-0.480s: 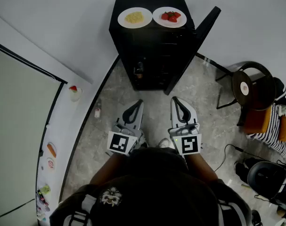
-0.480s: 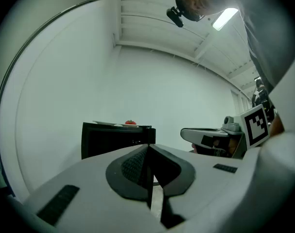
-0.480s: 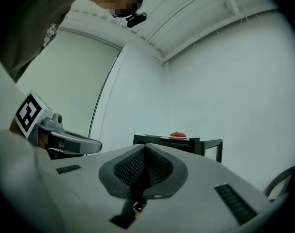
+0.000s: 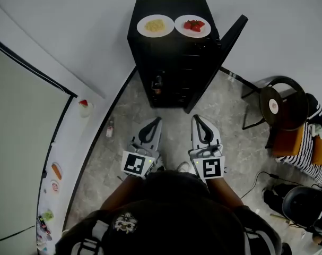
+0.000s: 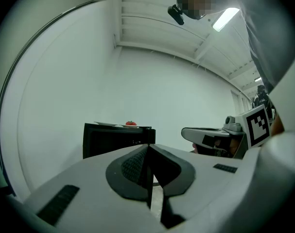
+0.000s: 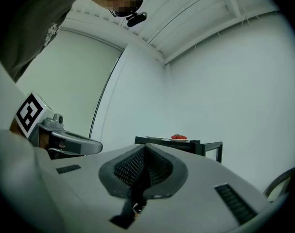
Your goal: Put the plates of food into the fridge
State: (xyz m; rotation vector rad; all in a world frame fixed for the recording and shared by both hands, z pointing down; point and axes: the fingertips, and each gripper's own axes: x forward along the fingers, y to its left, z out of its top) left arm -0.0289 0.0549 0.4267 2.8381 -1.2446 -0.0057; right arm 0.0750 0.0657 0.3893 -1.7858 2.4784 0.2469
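A small black fridge stands on the grey marbled floor against a white wall, door ajar. On top sit a white plate of yellow food and a white plate of red pieces, perhaps strawberries. The fridge's interior is too dark to read. The left gripper and right gripper have their jaws pressed together, empty.

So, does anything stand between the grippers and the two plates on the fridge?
Nothing visible. Only bare floor separates the left gripper and right gripper from the fridge; the yellow-food plate and red-food plate sit uncovered on top, door open.
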